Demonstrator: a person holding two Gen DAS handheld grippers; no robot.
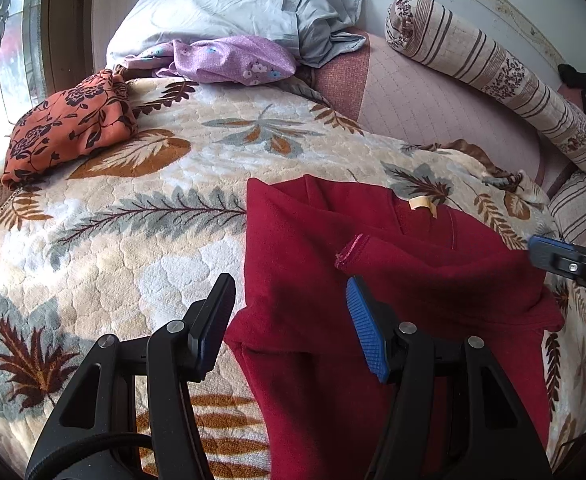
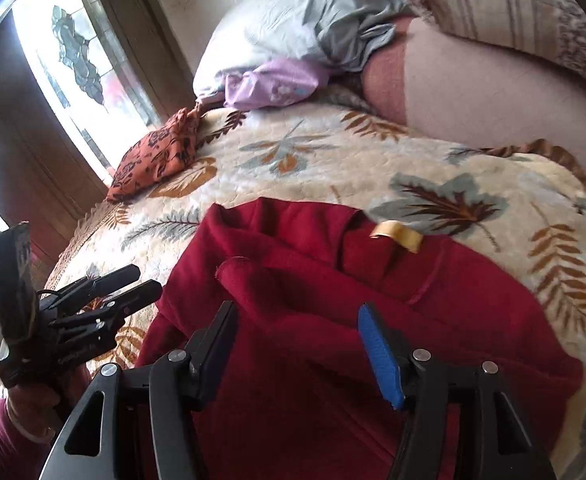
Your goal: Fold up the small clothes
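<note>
Red top [image 1: 393, 300] lies on the leaf-print blanket [image 1: 141, 208] on the bed, toward the near edge, collar and pale label [image 1: 423, 205] pointing to the pillows. Partly folded, by the look of it: one sleeve, cuff [image 1: 351, 250] showing, is laid across the chest, and the left side runs as a fairly straight fold line. Lower half hangs toward the cameras, not doubled up; cloth on the right side is bunched and loose. So I judge the fold roughly midway: sides brought in, the bottom-to-collar fold and a smoothing left to do. Left gripper [image 1: 289, 324] hovers at the top's left edge, jaws released, nothing between them, one pad over blanket, the other over red cloth. Right gripper [image 2: 299, 354] sits low over the middle of the top, jaws apart and empty; cloth lies beneath them, not pinched. From the left wrist view only the right gripper's blue tip shows at the frame edge, with a hand behind it. Farther up the bed: an orange flowered piece [image 1: 69, 128] near the window, folded into a rough square, perhaps one already done. A lilac flowered piece [image 1: 229, 60] crumpled against the grey pillow [image 1: 233, 4], seemingly waiting. Striped bolster [image 1: 497, 76] along the far side, a dark thing beyond it, too small to tell.
</note>
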